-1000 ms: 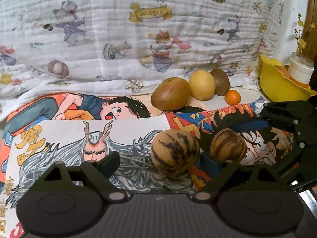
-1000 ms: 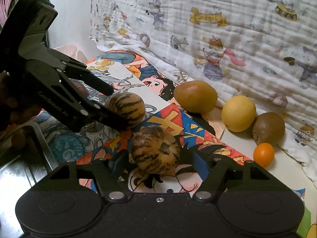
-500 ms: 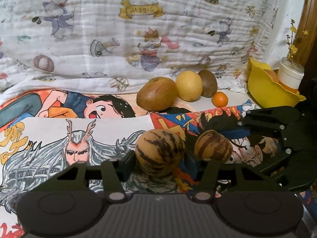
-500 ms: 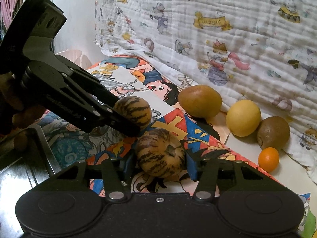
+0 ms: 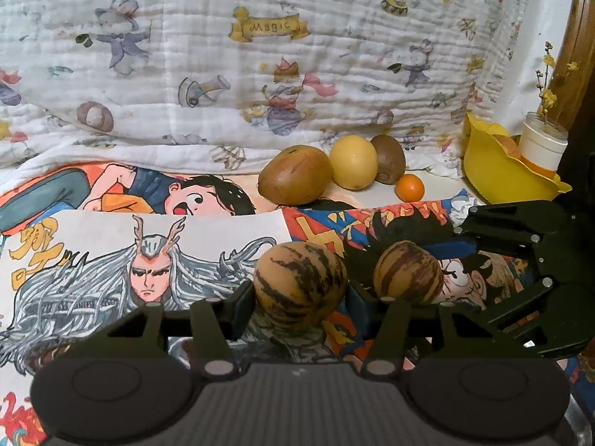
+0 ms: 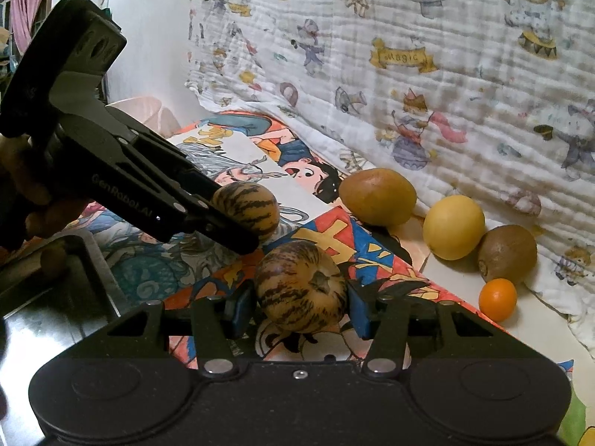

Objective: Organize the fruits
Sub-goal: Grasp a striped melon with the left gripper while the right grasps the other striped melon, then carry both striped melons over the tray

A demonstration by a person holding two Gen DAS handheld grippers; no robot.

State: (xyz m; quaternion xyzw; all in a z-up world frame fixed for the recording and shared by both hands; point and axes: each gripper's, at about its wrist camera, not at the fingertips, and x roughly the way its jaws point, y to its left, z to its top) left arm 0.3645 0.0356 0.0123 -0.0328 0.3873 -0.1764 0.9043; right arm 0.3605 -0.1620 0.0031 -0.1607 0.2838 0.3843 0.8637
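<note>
My left gripper (image 5: 299, 297) is shut on a striped tan melon (image 5: 300, 283), held just above the cartoon cloth. My right gripper (image 6: 301, 306) is shut on a second striped melon (image 6: 302, 287). Each gripper shows in the other's view: the right one (image 5: 420, 260) with its melon (image 5: 408, 273), the left one (image 6: 238, 223) with its melon (image 6: 247, 208). Against the quilt lie a brown fruit (image 5: 294, 175), a yellow fruit (image 5: 353, 162), a kiwi (image 5: 388, 159) and a small orange (image 5: 409, 187); they also show in the right wrist view (image 6: 377, 197) (image 6: 453, 226) (image 6: 507, 253) (image 6: 497, 299).
A white patterned quilt (image 5: 260, 55) rises behind the fruits. A yellow bowl (image 5: 498, 171) and a white jar (image 5: 541, 145) with yellow flowers stand at the far right. A dark metal tray (image 6: 55, 297) lies at the near left in the right wrist view.
Both grippers have closed onto their striped melons and lifted them slightly. Both views have shifted a little toward the quilt.
</note>
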